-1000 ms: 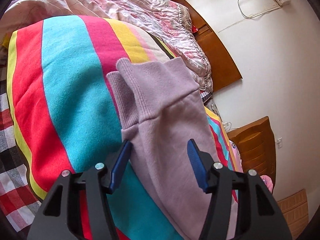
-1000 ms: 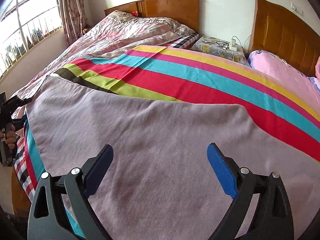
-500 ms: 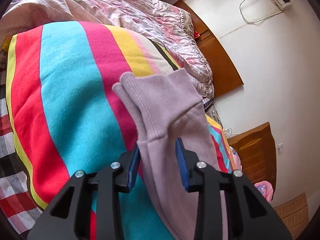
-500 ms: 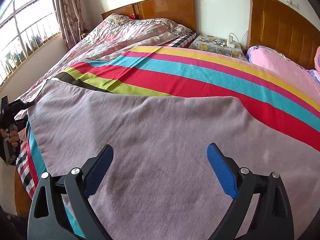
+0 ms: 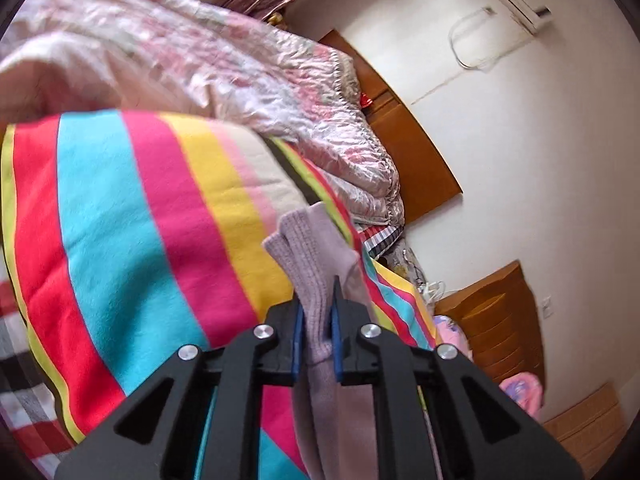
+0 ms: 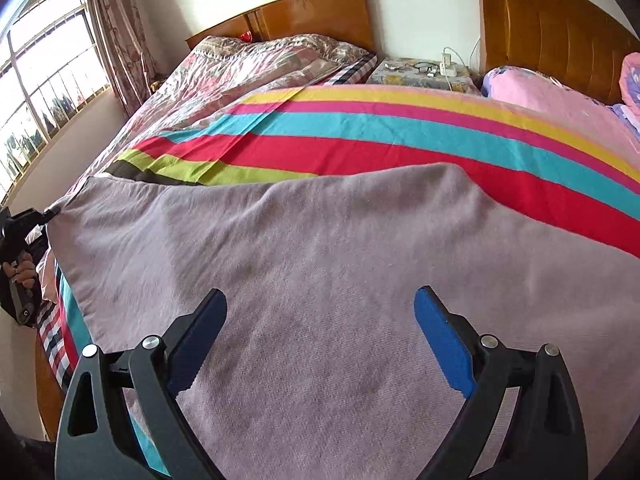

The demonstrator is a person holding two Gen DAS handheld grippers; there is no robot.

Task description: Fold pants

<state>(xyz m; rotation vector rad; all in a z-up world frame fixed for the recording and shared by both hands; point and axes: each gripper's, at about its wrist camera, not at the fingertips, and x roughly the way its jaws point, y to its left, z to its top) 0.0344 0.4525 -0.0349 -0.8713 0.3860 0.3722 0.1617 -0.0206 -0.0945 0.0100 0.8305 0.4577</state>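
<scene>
Counted across both wrist views

One pair of lilac pants [image 6: 320,280], two grippers (left [image 5: 316,332], right [image 6: 320,344]), one striped blanket [image 6: 360,140], one floral quilt [image 6: 248,68], two wooden headboards [image 6: 320,12] [image 6: 552,20], one nightstand [image 6: 420,76], one window [image 6: 44,92], one curtain [image 6: 120,32]

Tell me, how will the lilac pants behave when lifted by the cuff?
Probably floppy: the pants drape slack below the left hand-held gripper, whose jaws are closing on the ribbed cuff. The knit looks thick and matte, so likely grippy, not slippery.
</scene>
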